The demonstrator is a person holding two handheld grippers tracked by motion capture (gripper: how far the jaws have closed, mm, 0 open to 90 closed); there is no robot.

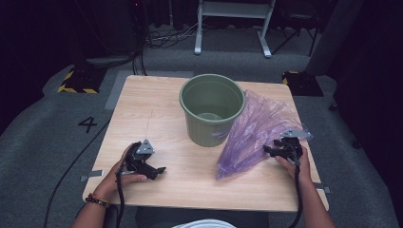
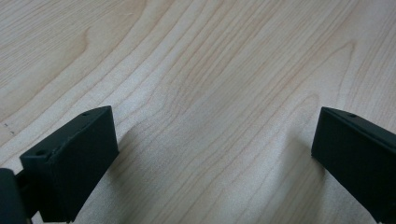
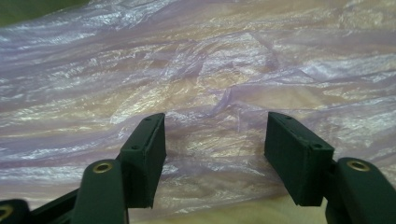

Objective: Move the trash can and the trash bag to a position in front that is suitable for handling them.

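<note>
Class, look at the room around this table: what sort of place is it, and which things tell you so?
Probably a lab or recording studio, not a home: a small light wooden table standing alone on grey carpet, black-and-yellow hazard-striped corner plates on the floor, and a large black number 4 marked on the carpet.

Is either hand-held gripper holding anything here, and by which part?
Nothing is held. The right hand-held gripper stands open at the edge of the purple plastic bag, its jaws apart; the left hand-held gripper is open over the bare table.
</note>
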